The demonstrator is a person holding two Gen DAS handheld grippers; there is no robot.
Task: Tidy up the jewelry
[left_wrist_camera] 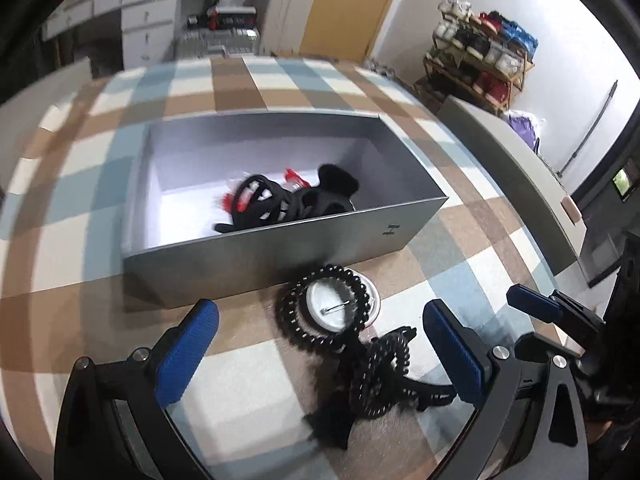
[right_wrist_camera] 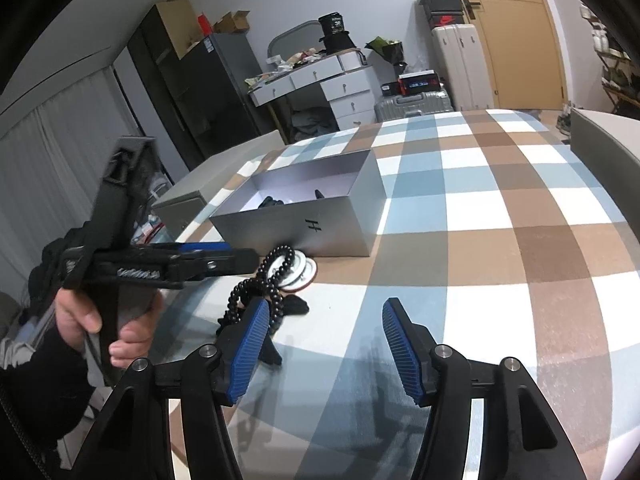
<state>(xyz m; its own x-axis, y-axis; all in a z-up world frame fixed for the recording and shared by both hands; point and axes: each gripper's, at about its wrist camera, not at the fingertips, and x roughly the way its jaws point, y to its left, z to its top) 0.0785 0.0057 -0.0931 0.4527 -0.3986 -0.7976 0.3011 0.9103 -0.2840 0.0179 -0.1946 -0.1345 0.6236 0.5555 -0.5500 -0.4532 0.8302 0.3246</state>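
Observation:
An open grey box (left_wrist_camera: 280,252) stands on the checked tablecloth and holds black and red accessories (left_wrist_camera: 288,200). In front of it lie black bead strands (left_wrist_camera: 320,300) draped over white round badges (left_wrist_camera: 340,304), with more black beads and a black piece (left_wrist_camera: 380,372) nearer me. My left gripper (left_wrist_camera: 320,340) is open and empty, with its fingers either side of this pile. The right wrist view shows the box (right_wrist_camera: 320,220), the beads (right_wrist_camera: 272,276), the badges (right_wrist_camera: 298,274) and the left gripper from the side (right_wrist_camera: 224,258). My right gripper (right_wrist_camera: 324,344) is open and empty over the cloth, right of the pile.
The grey box lid (left_wrist_camera: 516,184) lies at the table's right edge. The checked tablecloth (right_wrist_camera: 480,240) stretches right of the box. Behind are white drawers (right_wrist_camera: 344,88), suitcases (right_wrist_camera: 416,104), a door and a shoe rack (left_wrist_camera: 480,60).

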